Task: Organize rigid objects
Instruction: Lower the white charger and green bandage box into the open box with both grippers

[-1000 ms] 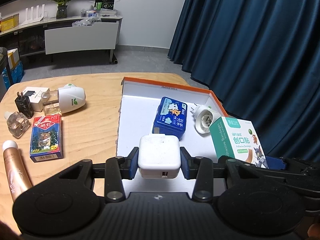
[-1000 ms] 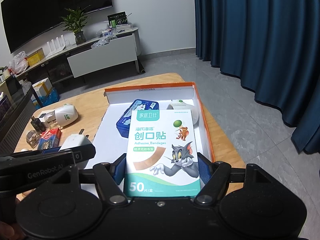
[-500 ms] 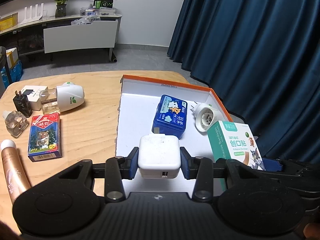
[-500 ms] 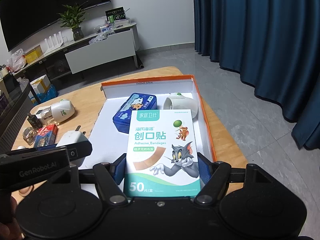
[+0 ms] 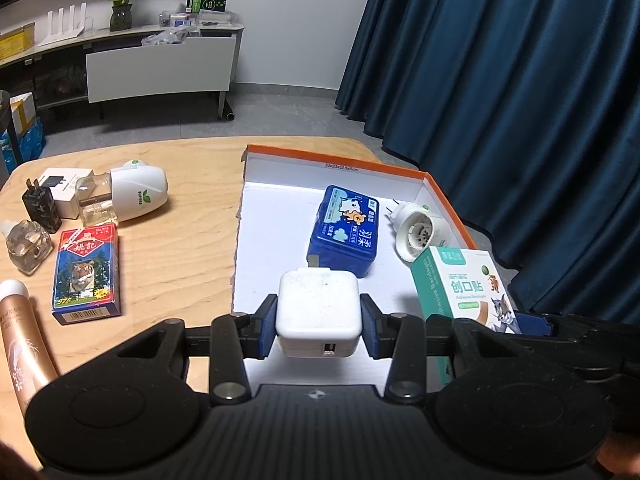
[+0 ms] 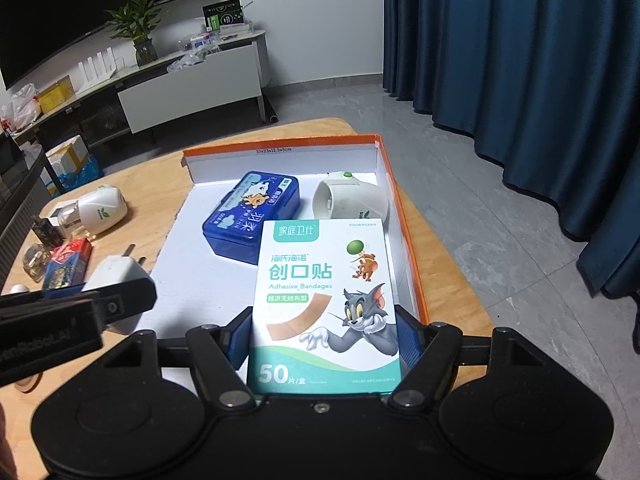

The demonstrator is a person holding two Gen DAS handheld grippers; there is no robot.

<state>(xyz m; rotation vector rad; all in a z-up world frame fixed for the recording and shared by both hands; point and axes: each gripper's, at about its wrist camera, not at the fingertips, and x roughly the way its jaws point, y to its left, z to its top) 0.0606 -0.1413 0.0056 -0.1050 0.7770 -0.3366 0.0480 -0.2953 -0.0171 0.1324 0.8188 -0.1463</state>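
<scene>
Over the near edge of the orange-rimmed box (image 5: 444, 200), the left gripper (image 5: 319, 326) clamps a white charger (image 5: 318, 312) between its blue pads, held off the box's white floor. Beside it on the right, the right gripper (image 6: 322, 334) grips a bandage box (image 6: 326, 304) by its two long sides, above the box's near right part. Inside the box lie a blue tin (image 5: 345, 236) and a white plug-in device (image 5: 416, 232), just beside each other. Well apart on the wooden table (image 5: 176, 256) sit a card pack (image 5: 86, 272), another white plug-in device with a bottle (image 5: 132, 196), a black plug (image 5: 40, 210) and a tube (image 5: 22, 344)
</scene>
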